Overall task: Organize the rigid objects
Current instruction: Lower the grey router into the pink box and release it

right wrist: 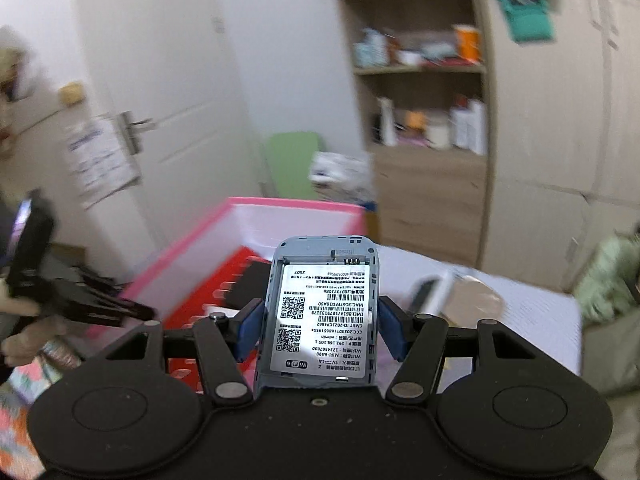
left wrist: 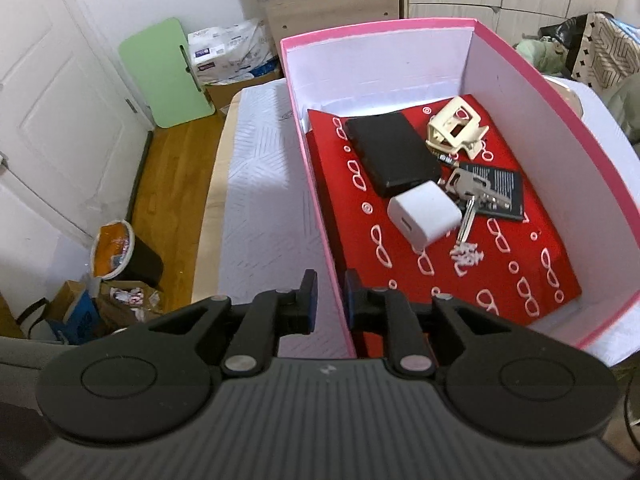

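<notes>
left gripper (left wrist: 329,298): straddling the near-left wall of the pink box (left wrist: 560,96), one pad outside, one inside. fingers only a little apart, and the pads don't look pressed on the wall from here, so i'd say nothing is pinched.
right gripper (right wrist: 320,330): clamped on a grey-blue wifi router (right wrist: 322,312) with its back cover off, blue pads on its two long sides. label with qr codes faces the camera, upside down in that view.
router location: up in the air in the right gripper's grip, in front of the box and not inside it. that view is pretty blurry btw.
box: pink outside, white inside, sitting on a white patterned mattress (left wrist: 260,184). red liner (left wrist: 440,280) with little white glasses printed on it covers the floor.
in the box: black wallet-ish case (left wrist: 390,154), white charger cube (left wrist: 424,214) just beside its near end, bunch of keys (left wrist: 468,196) touching the cube and lying partly on a black card with small print (left wrist: 504,192), cream hair clip (left wrist: 454,126) toward the far right corner.
left side of the right wrist view: a hand (right wrist: 24,340) holding the other gripper, at the box's edge.
background: wooden shelf unit (right wrist: 424,120) with bottles, white door (left wrist: 52,92), green board (left wrist: 168,72) leaning on the wall, dark trash bin (left wrist: 128,256) on the wood floor.
</notes>
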{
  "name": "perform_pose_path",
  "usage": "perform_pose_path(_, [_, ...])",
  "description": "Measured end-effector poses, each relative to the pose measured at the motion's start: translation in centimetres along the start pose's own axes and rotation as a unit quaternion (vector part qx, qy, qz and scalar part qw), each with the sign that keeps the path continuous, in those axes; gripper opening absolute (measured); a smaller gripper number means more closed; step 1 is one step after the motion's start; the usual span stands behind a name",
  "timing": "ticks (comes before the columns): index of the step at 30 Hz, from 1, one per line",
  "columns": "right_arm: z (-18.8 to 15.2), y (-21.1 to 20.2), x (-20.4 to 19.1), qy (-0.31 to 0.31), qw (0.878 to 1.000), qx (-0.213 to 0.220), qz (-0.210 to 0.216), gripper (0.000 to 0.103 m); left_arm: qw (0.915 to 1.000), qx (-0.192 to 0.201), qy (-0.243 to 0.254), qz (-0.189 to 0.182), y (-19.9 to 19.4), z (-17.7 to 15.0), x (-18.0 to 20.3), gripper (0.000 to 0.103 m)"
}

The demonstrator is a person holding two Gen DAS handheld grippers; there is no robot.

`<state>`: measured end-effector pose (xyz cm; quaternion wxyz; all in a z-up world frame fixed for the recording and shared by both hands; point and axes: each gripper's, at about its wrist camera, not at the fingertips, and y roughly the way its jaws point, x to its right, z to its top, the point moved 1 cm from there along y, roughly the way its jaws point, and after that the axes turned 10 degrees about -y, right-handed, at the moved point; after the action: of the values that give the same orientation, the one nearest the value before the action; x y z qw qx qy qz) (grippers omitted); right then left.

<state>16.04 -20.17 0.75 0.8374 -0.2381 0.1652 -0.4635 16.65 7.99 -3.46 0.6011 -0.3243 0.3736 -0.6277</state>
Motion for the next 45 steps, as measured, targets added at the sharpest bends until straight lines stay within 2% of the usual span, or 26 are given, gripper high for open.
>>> perform_pose_path(3, [0.7,0.3,-2.2,-0.025,0.999,0.007,0.030,0.065,0.9999,0.004,-0.010,-0.002,-0.5,-0.3,-0.2,0.014])
perform_pose_path(7, [1.3,0.5,-5.2,-0.065,0.996,0.015,0.061,0.065,0.9997,0.023,-0.005,-0.001,-1.2,-0.9,0.3,0.006])
perform_pose_path(11, [1.5,1.6,-6.8,-0.089,0.993,-0.002,0.081,0.065,0.9993,0.035,-0.012,-0.002,-1.4,-1.1,0.3,0.006])
perform_pose_path(14, [2.2,3.4,-7.0,-0.098,0.990,-0.026,0.098,0.065,0.9987,0.041,-0.029,-0.013,-1.5,-1.2,-0.2,0.006])
perform_pose_path(19, [3.8,8.5,-6.4,-0.103,0.980,-0.110,0.133,0.065,0.9966,0.052,-0.058,-0.025,-1.6,-1.4,-0.7,0.006])
perform_pose_path(22, [4.3,11.5,-6.5,-0.130,0.964,-0.166,0.159,0.065,0.9959,0.056,-0.065,-0.028,-1.6,-1.6,-0.8,0.006])
perform_pose_path(23, [4.3,12.3,-6.8,-0.152,0.954,-0.187,0.177,0.066,0.9957,0.060,-0.065,-0.028,-1.6,-1.7,-0.8,0.006])
perform_pose_path(25, [4.1,13.6,-7.9,-0.215,0.923,-0.219,0.233,0.066,0.9948,0.061,-0.074,-0.033,-1.7,-1.9,-1.0,0.006])
perform_pose_path(28, [4.1,15.6,-8.9,-0.245,0.900,-0.261,0.249,0.066,0.9930,0.059,-0.093,-0.043,-1.7,-1.8,-1.5,0.006])
perform_pose_path(31, [3.1,16.9,-10.1,-0.293,0.877,-0.286,0.252,0.066,0.9922,0.064,-0.098,-0.043,-1.7,-1.9,-1.4,0.006])
perform_pose_path(32, [3.0,17.2,-10.3,-0.299,0.873,-0.289,0.256,0.066,0.9923,0.066,-0.096,-0.041,-1.7,-2.0,-1.3,0.006])
perform_pose_path(34, [2.7,17.4,-10.7,-0.333,0.861,-0.273,0.269,0.066,0.9923,0.068,-0.096,-0.039,-1.8,-2.0,-1.2,0.005])
perform_pose_path(35, [2.6,17.3,-10.9,-0.350,0.860,-0.260,0.266,0.066,0.9922,0.070,-0.095,-0.039,-1.9,-2.0,-1.2,0.006])
perform_pose_path(37, [2.8,17.2,-10.8,-0.346,0.869,-0.238,0.259,0.069,0.9919,0.073,-0.096,-0.041,-2.0,-2.1,-1.2,0.006])
perform_pose_path(40, [3.5,16.2,-9.9,-0.302,0.890,-0.216,0.265,0.071,0.9924,0.078,-0.088,-0.036,-2.2,-2.5,-1.1,0.005])
perform_pose_path(42, [4.0,14.8,-8.9,-0.270,0.910,-0.191,0.251,0.071,0.9930,0.081,-0.080,-0.032,-2.3,-2.6,-0.8,0.005])
perform_pose_path(45, [4.4,11.7,-6.6,-0.195,0.946,-0.132,0.223,0.071,0.9939,0.086,-0.064,-0.025,-2.4,-2.7,-0.6,0.005])
